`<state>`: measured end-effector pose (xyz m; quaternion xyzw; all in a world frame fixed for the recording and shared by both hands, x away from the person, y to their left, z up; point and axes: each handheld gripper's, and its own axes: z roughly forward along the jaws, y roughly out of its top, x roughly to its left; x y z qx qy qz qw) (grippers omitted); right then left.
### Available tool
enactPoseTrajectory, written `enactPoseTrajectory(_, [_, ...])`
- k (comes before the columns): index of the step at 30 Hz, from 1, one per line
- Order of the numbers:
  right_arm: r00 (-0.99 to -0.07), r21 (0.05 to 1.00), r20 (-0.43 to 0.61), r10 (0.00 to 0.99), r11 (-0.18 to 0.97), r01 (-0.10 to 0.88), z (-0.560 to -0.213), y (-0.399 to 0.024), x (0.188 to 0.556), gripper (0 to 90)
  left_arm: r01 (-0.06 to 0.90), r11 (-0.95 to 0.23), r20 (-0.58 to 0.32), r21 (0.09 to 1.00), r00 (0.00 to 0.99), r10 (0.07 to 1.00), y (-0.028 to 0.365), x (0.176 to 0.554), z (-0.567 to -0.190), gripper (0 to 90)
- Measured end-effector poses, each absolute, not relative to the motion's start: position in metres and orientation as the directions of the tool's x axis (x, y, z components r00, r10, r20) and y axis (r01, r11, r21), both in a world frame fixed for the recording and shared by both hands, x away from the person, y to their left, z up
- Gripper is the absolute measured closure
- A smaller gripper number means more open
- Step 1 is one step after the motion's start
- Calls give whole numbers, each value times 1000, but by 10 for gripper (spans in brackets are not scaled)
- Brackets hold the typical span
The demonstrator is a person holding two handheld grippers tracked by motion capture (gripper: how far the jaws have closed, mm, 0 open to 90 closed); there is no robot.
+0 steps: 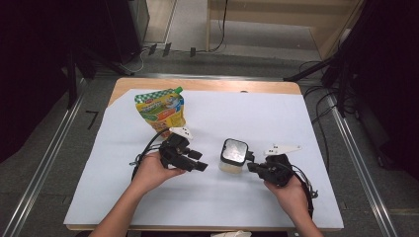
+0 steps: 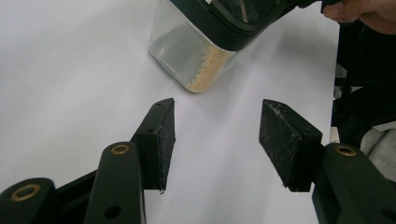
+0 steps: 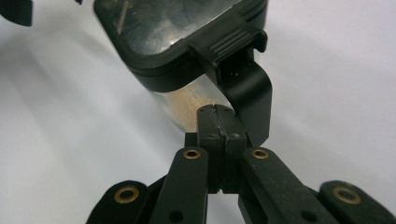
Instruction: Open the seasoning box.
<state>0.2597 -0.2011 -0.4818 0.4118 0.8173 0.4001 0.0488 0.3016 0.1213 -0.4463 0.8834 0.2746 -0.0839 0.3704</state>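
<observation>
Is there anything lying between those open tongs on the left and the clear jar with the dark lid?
Nothing visible. Only bare white paper lies between the open left tongs and the clear square jar with the dark lid. The yellow pouch sits farther back, off that path.

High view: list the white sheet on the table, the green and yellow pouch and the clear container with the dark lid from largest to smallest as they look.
1. White sheet
2. Green and yellow pouch
3. Clear container, smallest, though not far behind the pouch.
</observation>
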Motion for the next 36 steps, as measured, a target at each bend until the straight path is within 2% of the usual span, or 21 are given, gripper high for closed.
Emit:
enactPoseTrajectory(8, [-636,691,244,732,328,643,-482,-211,270,900,550,-569,-360,611,833,420,118,302,-448,453])
enactPoseTrajectory(19, [-594,702,234,770,289,651,-475,-228,278,900,558,-537,-391,632,829,401,111,305,-450,387])
enactPoseTrajectory(36, [-588,706,224,777,286,648,-475,-228,291,900,493,-567,-366,660,870,330,81,322,-448,294])
